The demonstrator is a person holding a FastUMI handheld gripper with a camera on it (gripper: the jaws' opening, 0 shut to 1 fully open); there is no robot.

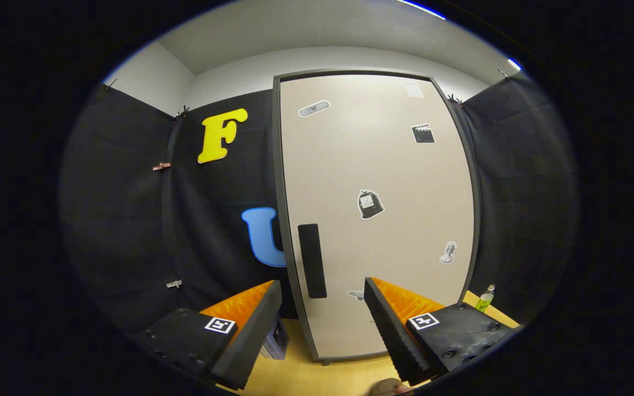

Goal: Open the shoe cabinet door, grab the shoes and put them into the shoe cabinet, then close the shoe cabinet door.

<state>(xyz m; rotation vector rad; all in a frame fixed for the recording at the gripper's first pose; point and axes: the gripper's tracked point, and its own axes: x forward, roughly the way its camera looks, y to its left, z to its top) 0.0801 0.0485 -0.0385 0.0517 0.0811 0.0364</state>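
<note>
Black cloth walls ring the booth, with a pale wood floor underneath. Down at the left, a small dark box sits on the floor just beside the cabinet's corner. Centre stage stands the shoe cabinet, its beige door shut and dotted with stickers, and a dark vertical handle sits low by its left edge. The gripper faces it with fingers spread wide, gripping nothing, the handle just ahead between them. Far right, a green bottle stands beside the cabinet.
</note>
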